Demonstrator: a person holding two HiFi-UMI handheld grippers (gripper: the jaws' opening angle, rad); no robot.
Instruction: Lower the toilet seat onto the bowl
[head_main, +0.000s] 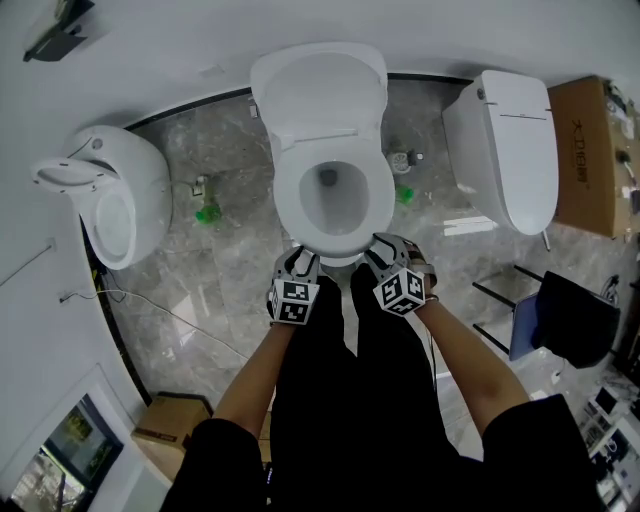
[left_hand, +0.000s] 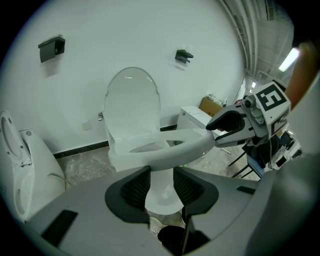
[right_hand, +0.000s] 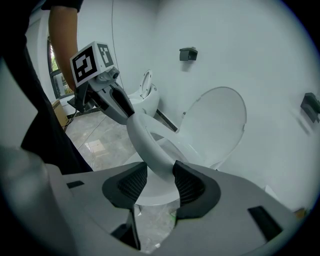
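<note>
The toilet seat (head_main: 292, 196) hangs part-way down over the bowl (left_hand: 162, 192), hinged at the back and tilted with its front edge raised; the lid (head_main: 320, 90) stands upright behind it. The left gripper (head_main: 298, 258) is clamped on the front rim of the seat, left of centre, and the right gripper (head_main: 386, 246) is clamped on the same rim, right of centre. In the right gripper view the rim runs between the ribbed pads (right_hand: 189, 186), which press on it from both sides. The left gripper view shows the rim caught only at the tips of that gripper's jaws. To do the step well, both grippers should descend together at the same rate so that the seat stays level from side to side and does not twist on its hinge. The grip should be held until the front edge rests on the bowl, then released. Because the left gripper's hold looks shallow, a slow descent is advisable, or the seat may slip and drop. The hinge is hidden behind the seat in both gripper views. From the head view the gap between seat and bowl cannot be judged. The underside of the seat is not visible.
</note>
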